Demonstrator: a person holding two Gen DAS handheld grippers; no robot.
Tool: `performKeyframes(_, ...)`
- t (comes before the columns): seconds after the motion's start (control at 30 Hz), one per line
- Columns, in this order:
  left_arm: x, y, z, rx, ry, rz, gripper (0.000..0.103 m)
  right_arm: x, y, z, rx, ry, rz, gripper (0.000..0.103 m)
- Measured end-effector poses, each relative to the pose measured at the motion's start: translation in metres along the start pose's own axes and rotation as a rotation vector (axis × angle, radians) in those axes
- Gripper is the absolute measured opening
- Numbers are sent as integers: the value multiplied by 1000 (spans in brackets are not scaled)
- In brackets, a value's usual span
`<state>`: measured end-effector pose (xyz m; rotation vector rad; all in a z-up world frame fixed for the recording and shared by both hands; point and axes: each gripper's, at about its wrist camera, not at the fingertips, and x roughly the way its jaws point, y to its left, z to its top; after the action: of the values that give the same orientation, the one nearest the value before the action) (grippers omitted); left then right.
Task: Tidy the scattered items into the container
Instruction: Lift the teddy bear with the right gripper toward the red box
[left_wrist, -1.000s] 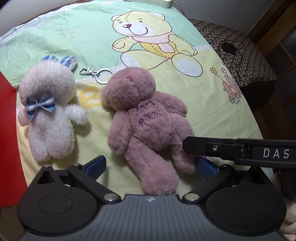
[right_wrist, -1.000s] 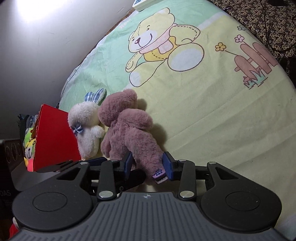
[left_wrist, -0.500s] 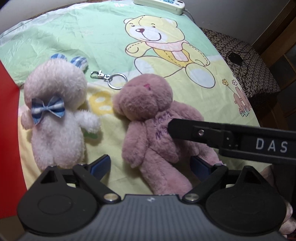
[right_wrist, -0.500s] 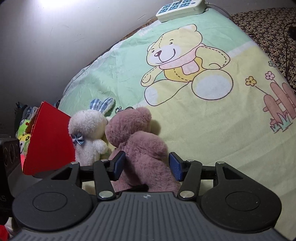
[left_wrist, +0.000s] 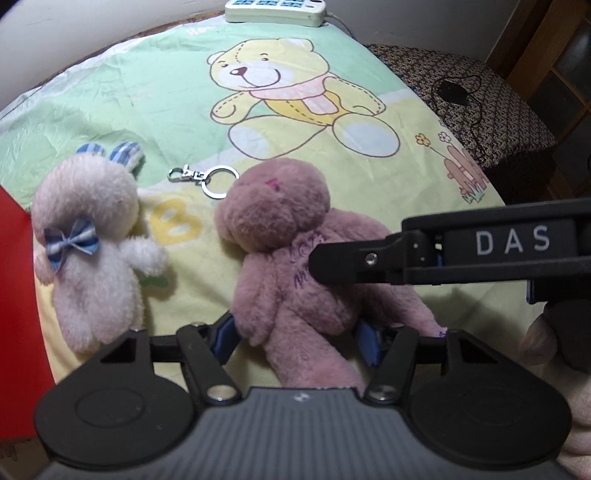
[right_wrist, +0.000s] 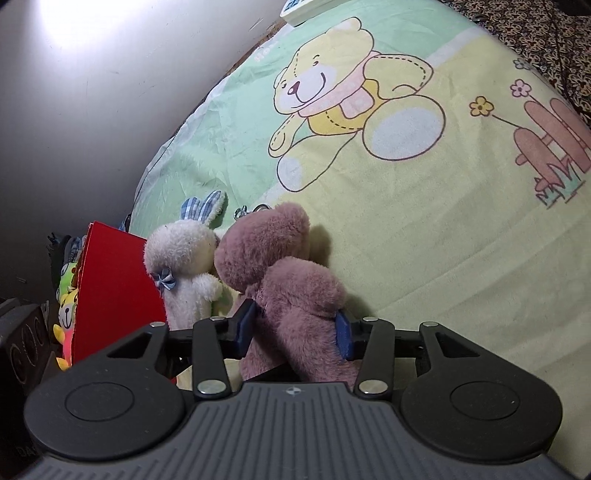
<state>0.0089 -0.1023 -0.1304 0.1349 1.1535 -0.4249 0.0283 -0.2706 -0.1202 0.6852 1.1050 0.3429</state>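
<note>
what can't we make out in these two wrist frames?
- Pink bear: chest lettering partly covered by the right gripper's finger in the left wrist view; legs hidden behind the left gripper body.
- Red container: cut off at the frame edge in the left wrist view; in the right wrist view only an outer wall shows.
- Keyring: almost wholly behind the bear's head in the right wrist view.
- Right gripper: firm clamp or mere contact unclear.

Rabbit plush (left_wrist: 88, 243) left of bear plush (left_wrist: 295, 258), keyring (left_wrist: 203, 177) behind them, box (right_wrist: 114, 291) leftmost
</note>
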Motion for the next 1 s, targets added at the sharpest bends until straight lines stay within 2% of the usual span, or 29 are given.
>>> performKeyframes(0.27,-12,-31,-23,152,2,-45,58,-30,-14,-28,78,-1,-18,45)
performKeyframes(0.43,-38,-33,-39,253,-32,-34,58,-41,1,-45,73,3,8,45)
performKeyframes(0.67,-89,0,-63,303,-93,-47,57,-43,51,-71,42,-7,54,43)
performKeyframes(1.0,-160,79,-109,298,-152,-86,57,-26,133,-120,3,-11,127,40)
